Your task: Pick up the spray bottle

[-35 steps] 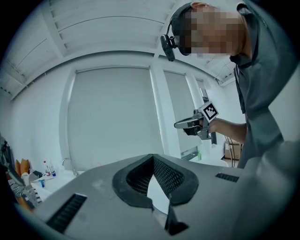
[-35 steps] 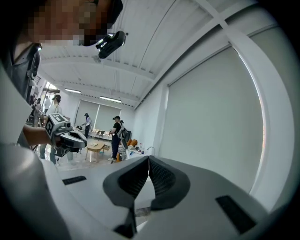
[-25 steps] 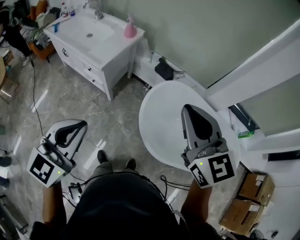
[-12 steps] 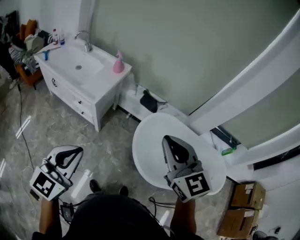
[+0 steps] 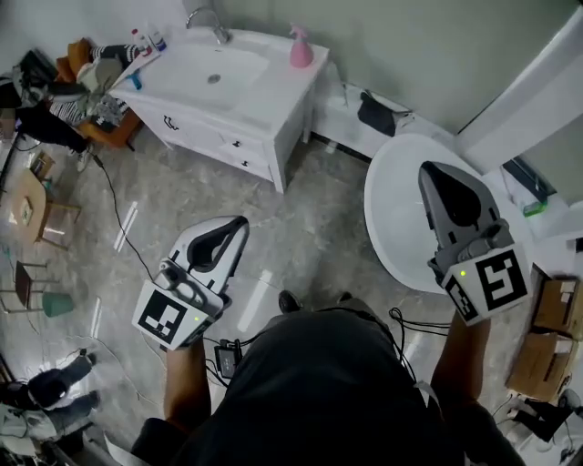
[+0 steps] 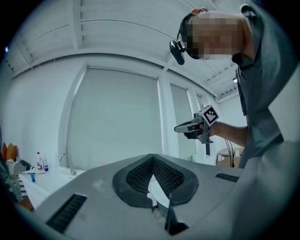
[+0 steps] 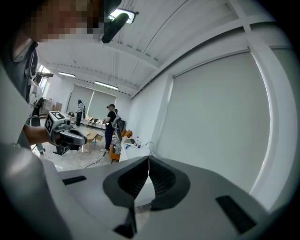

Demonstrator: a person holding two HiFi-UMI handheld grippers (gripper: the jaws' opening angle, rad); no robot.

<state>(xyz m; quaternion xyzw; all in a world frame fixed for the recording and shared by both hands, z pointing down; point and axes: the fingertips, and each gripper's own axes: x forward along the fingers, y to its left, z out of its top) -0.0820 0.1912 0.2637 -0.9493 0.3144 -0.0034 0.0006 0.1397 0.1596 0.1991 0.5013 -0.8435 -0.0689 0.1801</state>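
The pink spray bottle point(image 5: 301, 47) stands upright on the back right corner of a white vanity point(image 5: 264, 91), next to its basin. Both grippers are held over the floor, well short of it. My left gripper point(image 5: 239, 224) is shut and empty, pointing toward the vanity. My right gripper point(image 5: 434, 169) is also shut and empty, over the round white table point(image 5: 396, 227). In the left gripper view the jaws point(image 6: 152, 156) meet at the tip. In the right gripper view the jaws point(image 7: 148, 158) do the same. Neither gripper view shows the bottle.
Small bottles point(image 5: 150, 38) stand on the vanity's far left, beside a tap point(image 5: 208, 18). A chair piled with clothes point(image 5: 96, 77) stands left of it. A cable point(image 5: 118, 209) runs over the marble floor. Cardboard boxes point(image 5: 547, 328) lie at right. People point(image 7: 111, 124) stand far off.
Both grippers have been carried across the room, still shut. The vanity with the pink bottle has shifted from the upper left to the top middle. The round table now lies at right.
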